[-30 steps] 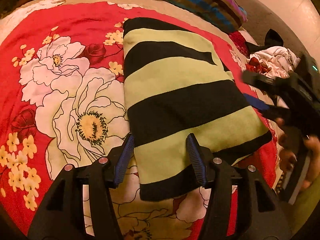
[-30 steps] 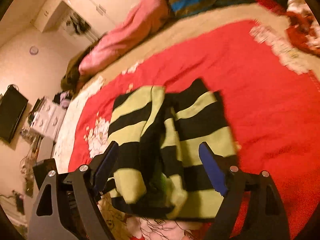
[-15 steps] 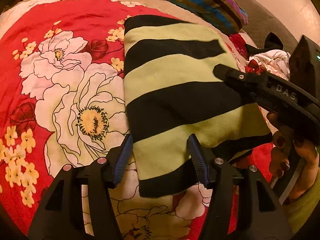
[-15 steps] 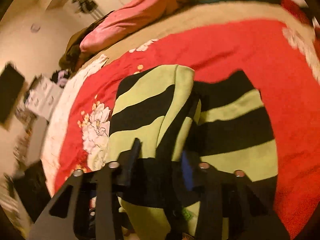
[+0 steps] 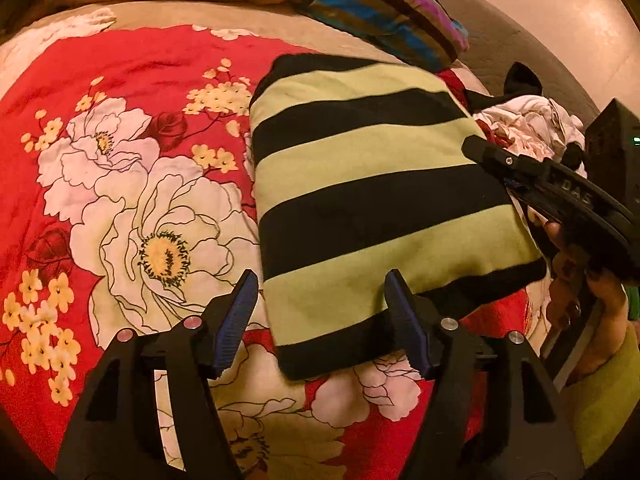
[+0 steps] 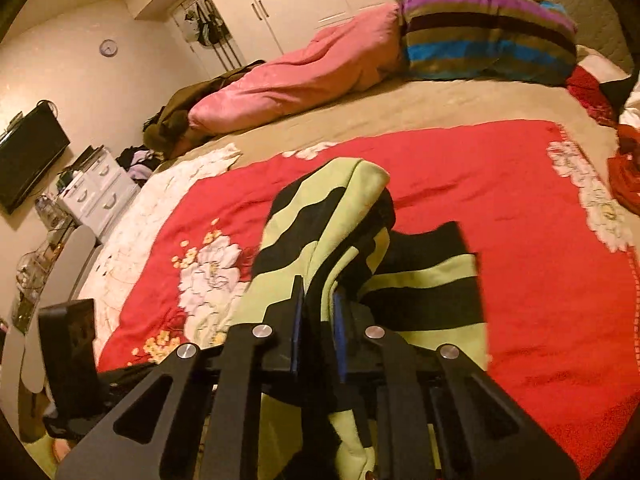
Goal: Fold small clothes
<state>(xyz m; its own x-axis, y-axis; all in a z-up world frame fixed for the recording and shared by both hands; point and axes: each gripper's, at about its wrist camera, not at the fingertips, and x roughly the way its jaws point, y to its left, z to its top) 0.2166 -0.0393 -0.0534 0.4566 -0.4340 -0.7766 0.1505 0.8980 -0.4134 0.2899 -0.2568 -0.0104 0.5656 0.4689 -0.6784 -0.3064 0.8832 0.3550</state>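
On the bed: I work over a red floral blanket (image 5: 120, 80), with the striped garment (image 5: 360, 200) lying in front of both my grippers.
Where the garment lies: it rests on the blanket, right of the big white flower in my left wrist view, already doubled into a long panel of green and black bands.
Long axis: it runs away from me toward the striped pillow (image 5: 384, 4), with the bands crossing it; the near short end sits between my left fingers.
Right gripper (image 6: 316, 320): its jaws have just been closing and now pinch a bunched fold of the garment, blue pads pressed into the cloth from both sides.
What the right holds: the right-hand long edge, which in the right wrist view rises as a ridge ahead of the jaws while the rest lies flat to the right of them.
Left gripper (image 5: 324, 320): its jaws have just been opening and stand apart, straddling the near hem with neither pad squeezing it.
Nearer hand: my right already has the cloth; my left hovers free at the near end.
The relation that matters: the loose panel lies to the left of the gripped edge, across the long axis, so I judge the next carry goes sideways over the panel.
Risk: the thick bundle may slip from the pinch, or the lower layer may drag along.
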